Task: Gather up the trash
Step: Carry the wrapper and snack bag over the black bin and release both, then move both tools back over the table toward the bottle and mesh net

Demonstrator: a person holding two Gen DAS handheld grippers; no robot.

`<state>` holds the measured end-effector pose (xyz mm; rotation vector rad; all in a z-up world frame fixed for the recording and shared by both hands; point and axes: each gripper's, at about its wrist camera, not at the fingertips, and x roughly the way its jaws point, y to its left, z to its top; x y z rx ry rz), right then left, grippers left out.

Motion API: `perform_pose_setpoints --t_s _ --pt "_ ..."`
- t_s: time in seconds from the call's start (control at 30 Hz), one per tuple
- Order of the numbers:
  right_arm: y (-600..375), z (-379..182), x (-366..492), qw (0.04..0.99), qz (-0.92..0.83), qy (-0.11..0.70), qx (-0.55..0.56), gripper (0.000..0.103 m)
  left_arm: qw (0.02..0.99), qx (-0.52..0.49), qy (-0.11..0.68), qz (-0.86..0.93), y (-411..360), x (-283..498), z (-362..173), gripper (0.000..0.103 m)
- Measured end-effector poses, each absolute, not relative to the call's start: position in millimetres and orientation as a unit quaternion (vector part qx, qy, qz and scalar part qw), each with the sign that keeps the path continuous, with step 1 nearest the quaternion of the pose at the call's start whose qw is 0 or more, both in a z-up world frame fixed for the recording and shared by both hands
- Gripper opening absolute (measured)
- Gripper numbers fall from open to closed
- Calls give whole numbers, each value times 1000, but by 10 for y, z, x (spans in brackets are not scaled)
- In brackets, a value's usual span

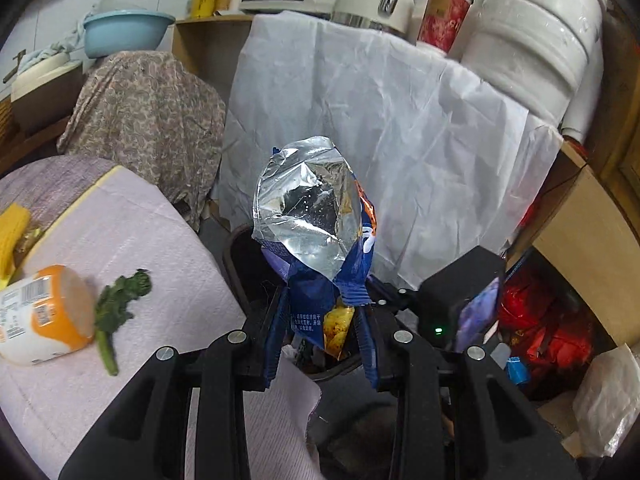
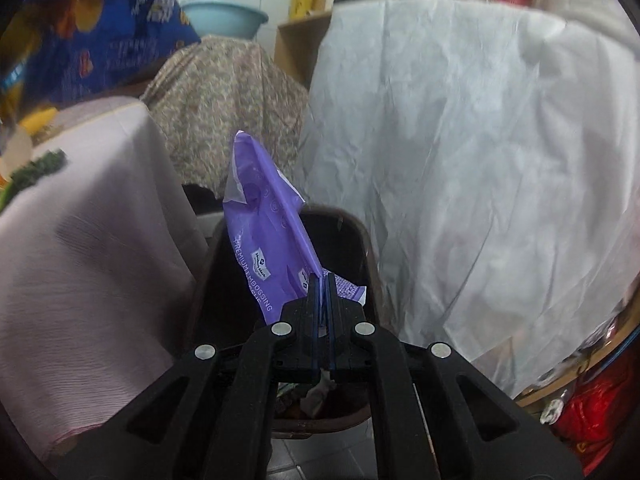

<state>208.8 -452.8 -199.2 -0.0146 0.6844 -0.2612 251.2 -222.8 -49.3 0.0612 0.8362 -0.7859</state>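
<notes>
Left gripper: jaws clamped on a blue snack bag, foil side showing, above the dark bin
Right gripper: jaws pinched tight on a purple wrapper; held over the bin's opening

Counter draped in pale pink cloth. On it: orange-and-white container lying on its side, green leafy stalk just beside it, yellow item at the far edge.

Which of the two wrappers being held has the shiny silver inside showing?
The blue snack bag in the left gripper: it is torn open, showing foil lining. The purple wrapper, pinched in the right gripper, shows only printed plastic.
</notes>
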Motion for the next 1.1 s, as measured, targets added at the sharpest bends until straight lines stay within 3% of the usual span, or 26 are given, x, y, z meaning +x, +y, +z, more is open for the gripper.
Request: perform_pose_setpoints --t_s 0.37,0.4,0.47,0.5,0.53,1.0,1.03,1.1 --pt "-4735 -2559 2270 915 -149 372 41 7 821 50 439 -362 -2646 2724 -779 32" --pt "-4739 -2558 2248 915 -150 372 45 12 818 52 445 -361 -2687 2745 -814 33" --pt "-4747 -2548 2198 918 -149 364 49 28 817 62 449 -357 -2762 2777 -855 33" --pt "-4745 -2529 2197 920 -150 360 47 41 817 65 450 -355 -2797 2796 -871 33" --pt "-4741 -2507 2160 921 -156 354 42 45 816 68 453 -353 -2834 2813 -890 33" --pt "-4921 -2223 1706 928 -194 312 60 54 796 100 501 -325 -3226 3041 -1160 33" --pt "-4949 -2211 1678 928 -197 311 64 54 793 100 504 -326 -3241 3043 -1173 35" --pt "-4988 -2188 1658 926 -201 310 74 57 792 102 505 -327 -3254 3021 -1175 50"
